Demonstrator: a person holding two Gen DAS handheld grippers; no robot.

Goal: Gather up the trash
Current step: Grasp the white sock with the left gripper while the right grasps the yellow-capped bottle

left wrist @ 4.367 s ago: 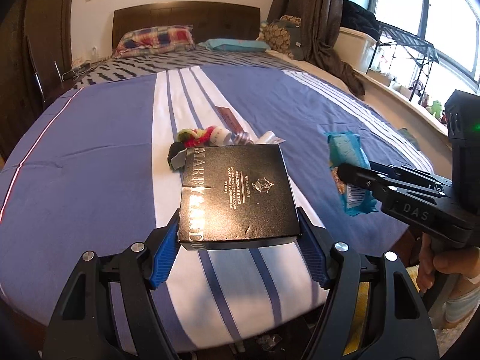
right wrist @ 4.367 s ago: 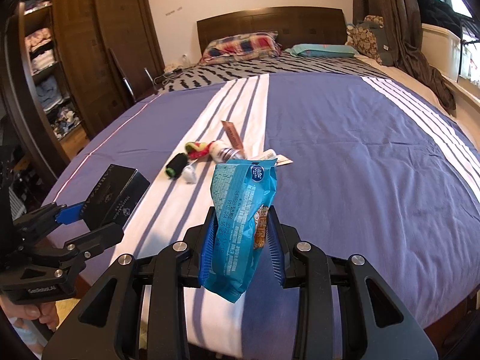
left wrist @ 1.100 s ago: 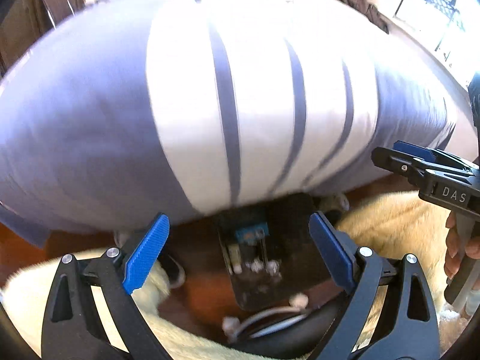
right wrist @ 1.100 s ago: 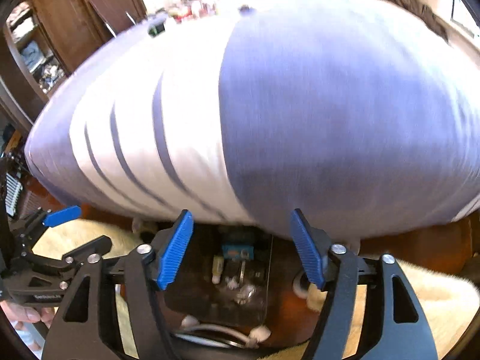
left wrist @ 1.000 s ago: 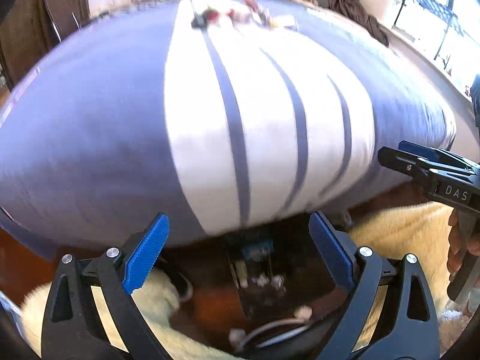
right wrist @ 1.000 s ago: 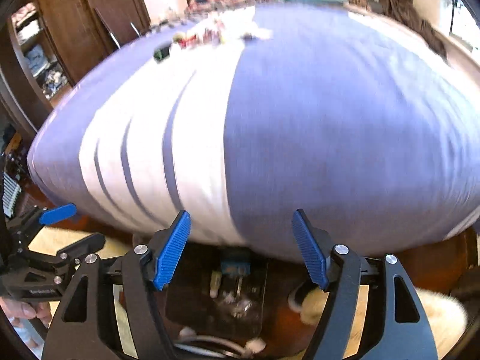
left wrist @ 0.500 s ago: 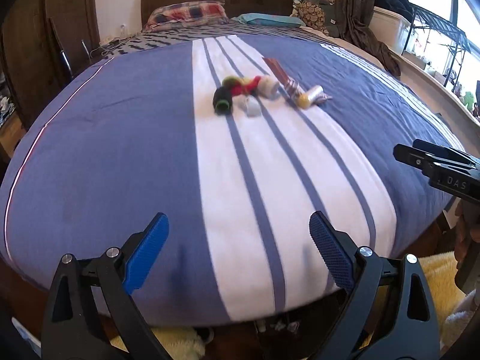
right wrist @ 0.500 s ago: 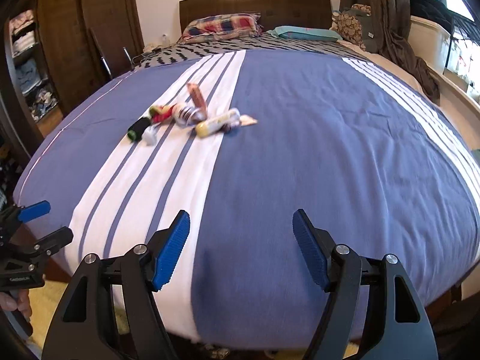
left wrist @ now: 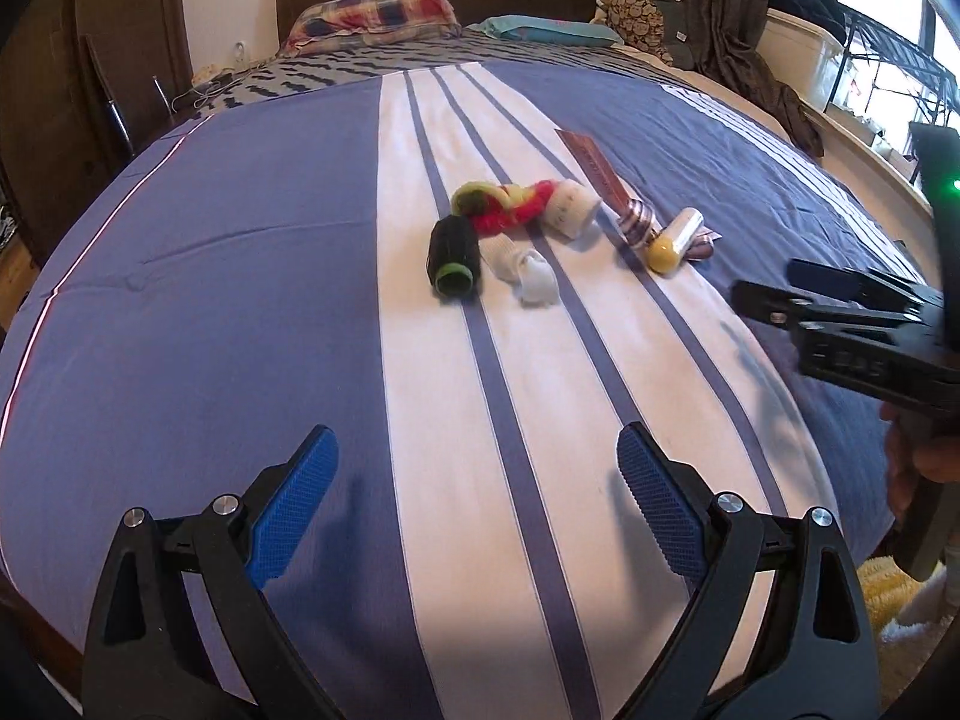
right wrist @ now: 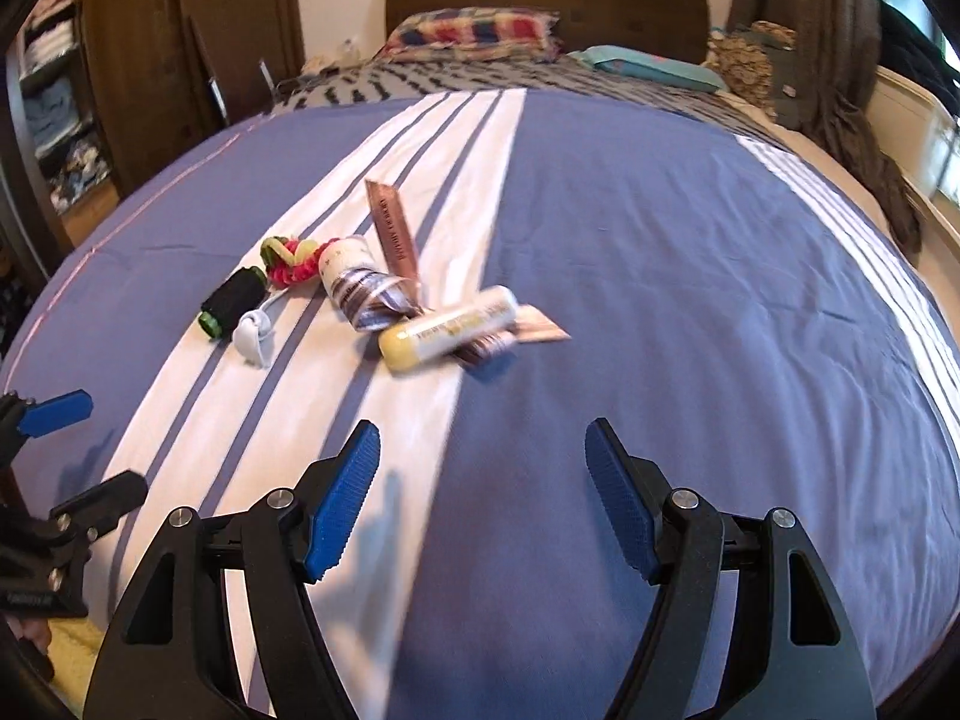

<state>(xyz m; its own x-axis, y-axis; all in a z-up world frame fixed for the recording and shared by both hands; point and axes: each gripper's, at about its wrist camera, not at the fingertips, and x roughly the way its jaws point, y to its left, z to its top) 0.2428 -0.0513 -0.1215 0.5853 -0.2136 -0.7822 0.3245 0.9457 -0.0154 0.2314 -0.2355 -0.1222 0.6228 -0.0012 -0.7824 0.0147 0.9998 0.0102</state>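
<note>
A small pile of trash lies on the white stripe of the bed. It holds a black roll with a green rim, a red and green knitted piece, a white crumpled piece, a yellow-capped tube, a striped foil wrapper and a brown-pink packet. My left gripper is open and empty, hovering short of the pile. My right gripper is open and empty, near the tube; it also shows in the left wrist view.
The blue striped bedspread covers a wide bed with pillows at the headboard. A dark wardrobe stands left, curtains and a window ledge right. A yellow rug lies on the floor at the bed's foot.
Both grippers held a black box and a blue packet, dipped below the bed's foot over a bin and came up empty. Now both are moving in over the bed toward the pile.
</note>
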